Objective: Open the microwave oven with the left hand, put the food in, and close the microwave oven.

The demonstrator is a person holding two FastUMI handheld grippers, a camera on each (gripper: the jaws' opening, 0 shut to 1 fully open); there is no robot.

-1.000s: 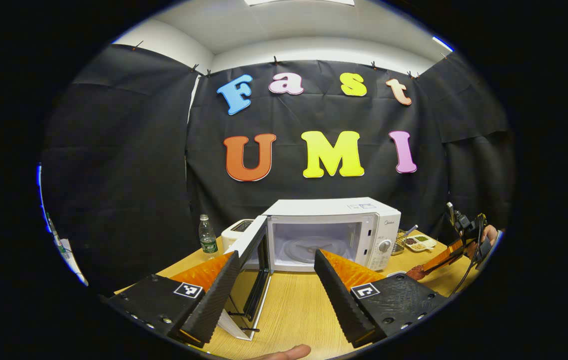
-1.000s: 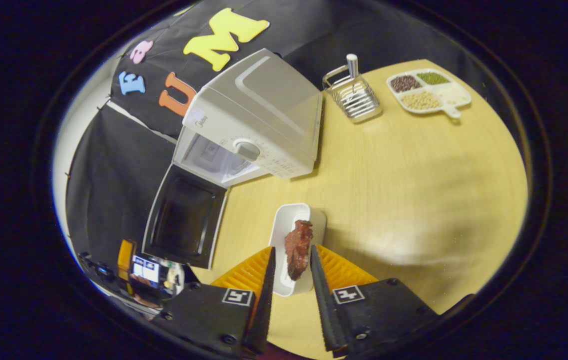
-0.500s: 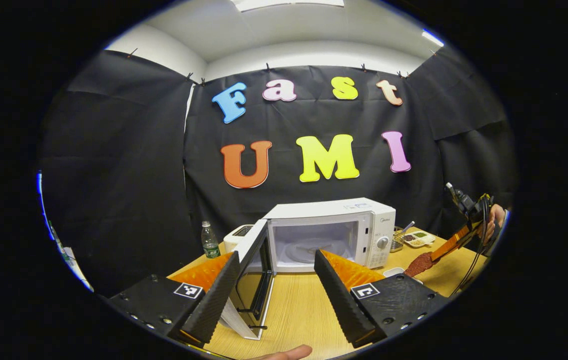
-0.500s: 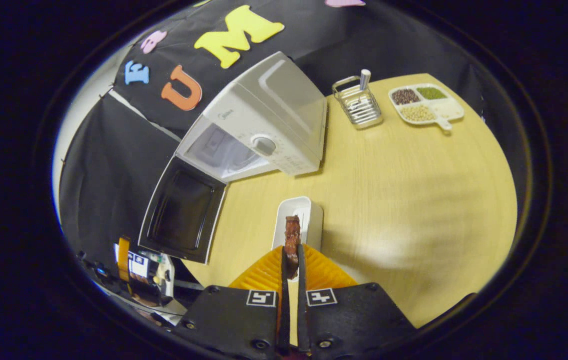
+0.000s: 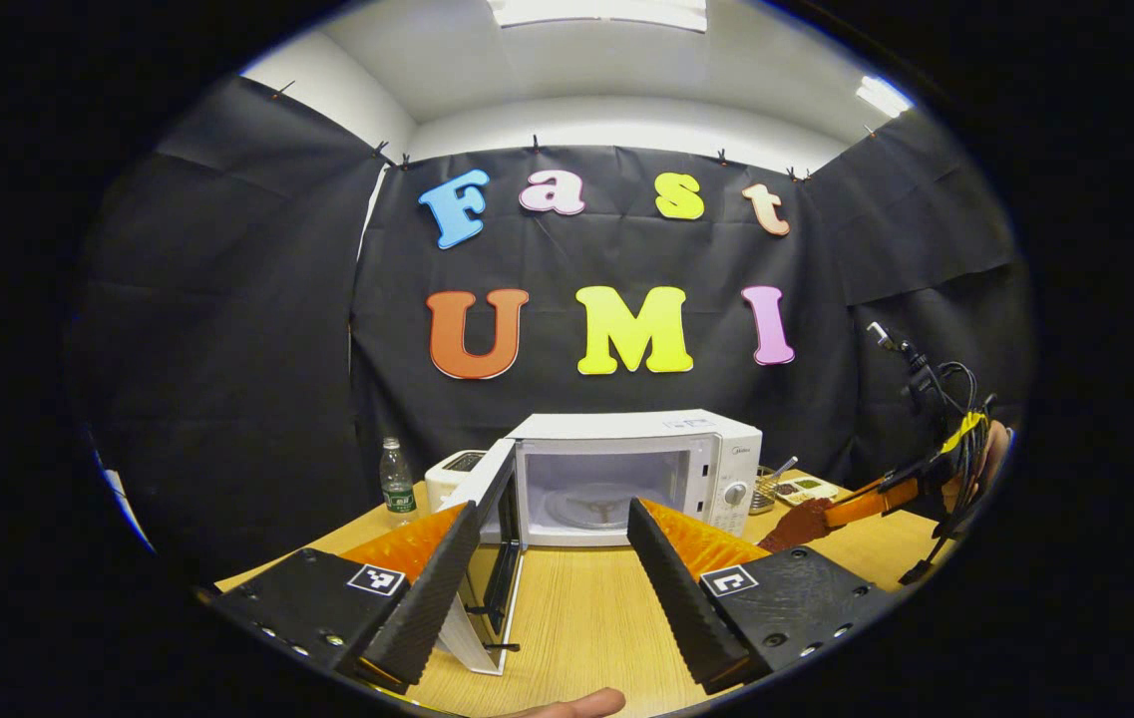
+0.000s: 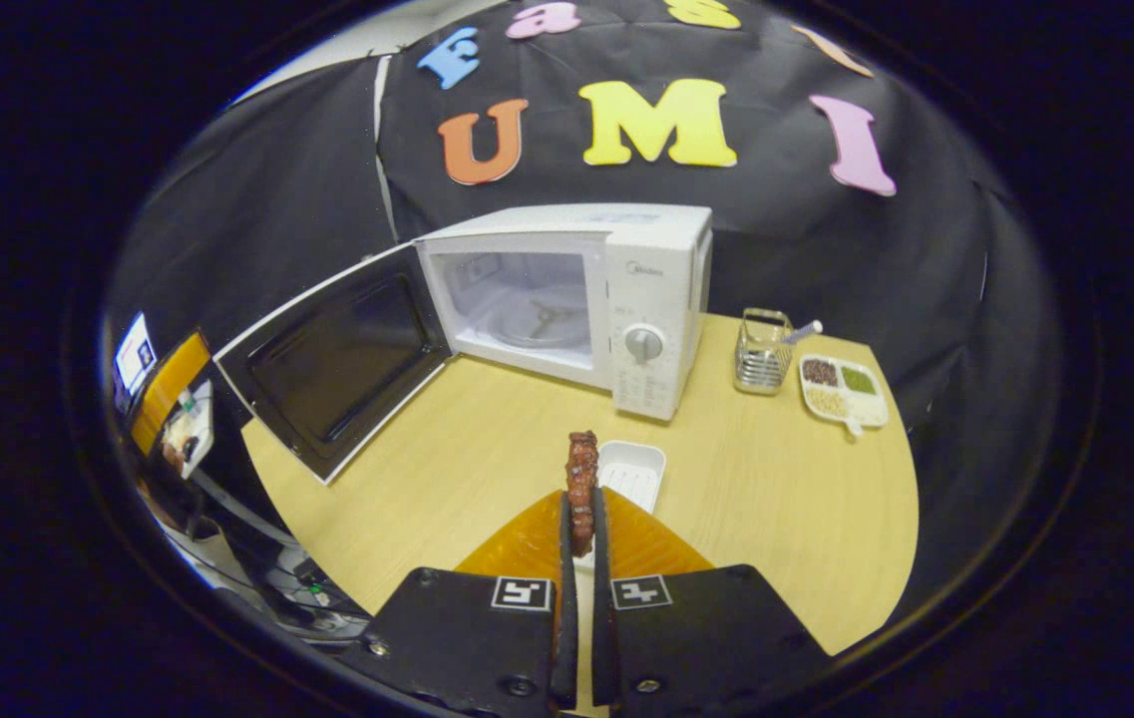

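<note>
Right gripper (image 6: 578, 524) is raised above the table (image 6: 786, 519), clamped on the meat (image 6: 581, 479). Left gripper (image 5: 552, 558) is level, jaws apart, facing the open microwave (image 5: 636, 469). Its brand mark is too small to read.

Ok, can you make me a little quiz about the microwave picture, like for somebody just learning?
1. True or false: the microwave door is open.
2. What is the right gripper holding?
A. a water bottle
B. a piece of meat
C. a spoon
3. Fill in the blank: the small white dish on the table is ____.

Key
1. True: the door is swung wide and you can see inside.
2. B: both fingers press on the meat, lifted above the dish.
3. Empty.

The left gripper is open and holds nothing.
</note>
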